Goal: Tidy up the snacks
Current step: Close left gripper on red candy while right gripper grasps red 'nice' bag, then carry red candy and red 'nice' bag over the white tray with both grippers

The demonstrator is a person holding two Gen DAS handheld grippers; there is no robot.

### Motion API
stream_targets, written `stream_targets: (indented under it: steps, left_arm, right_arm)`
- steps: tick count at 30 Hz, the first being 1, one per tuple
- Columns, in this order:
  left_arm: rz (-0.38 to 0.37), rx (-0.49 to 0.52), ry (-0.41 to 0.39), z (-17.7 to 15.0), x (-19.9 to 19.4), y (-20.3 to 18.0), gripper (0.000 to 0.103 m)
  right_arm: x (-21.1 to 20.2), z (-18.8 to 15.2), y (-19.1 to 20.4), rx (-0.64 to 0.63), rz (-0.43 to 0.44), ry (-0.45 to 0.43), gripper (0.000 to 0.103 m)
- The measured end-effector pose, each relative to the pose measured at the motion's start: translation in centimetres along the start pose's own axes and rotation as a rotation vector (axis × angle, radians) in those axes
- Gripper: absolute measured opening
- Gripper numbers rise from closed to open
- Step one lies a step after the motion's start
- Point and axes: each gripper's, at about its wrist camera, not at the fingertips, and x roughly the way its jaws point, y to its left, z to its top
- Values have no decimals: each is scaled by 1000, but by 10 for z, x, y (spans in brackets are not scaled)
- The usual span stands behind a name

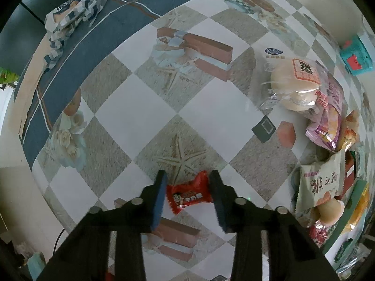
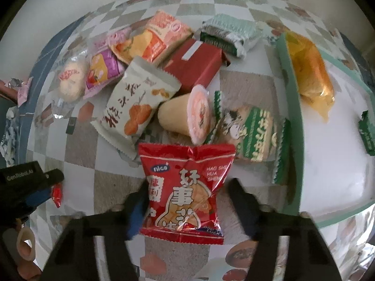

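Observation:
A small red candy [image 1: 189, 195] lies between the fingers of my left gripper [image 1: 188, 187], which points straight down at the checkered tablecloth [image 1: 145, 107]. Both pads press the wrapper's ends, so it is shut on the candy. In the right wrist view, my right gripper [image 2: 187, 194] is shut on a red peanut packet [image 2: 187, 182], pinched at its waist just in front of the snack pile. The left gripper [image 2: 50, 188] with the red candy [image 2: 57, 194] shows at that view's left edge.
Piled behind the packet are a white packet [image 2: 138, 103], a jelly cup [image 2: 187, 114], a red box [image 2: 194, 65] and a green-white packet [image 2: 253, 133]. A green-rimmed tray [image 2: 290, 93] at right holds an orange packet [image 2: 309, 70]. A blue-white packet [image 1: 72, 16] lies far left.

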Motion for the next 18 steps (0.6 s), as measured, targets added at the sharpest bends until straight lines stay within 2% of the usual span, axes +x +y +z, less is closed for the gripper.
stream_targets:
  steps: [13, 18]
  left_arm:
    - [-12, 20, -28, -3, -17, -9, 26]
    - [-46, 14, -30, -5, -28, -11, 25]
  right_arm:
    - [-19, 18, -17, 34, 64, -28, 56]
    - [-32, 21, -31, 53, 89, -49, 56]
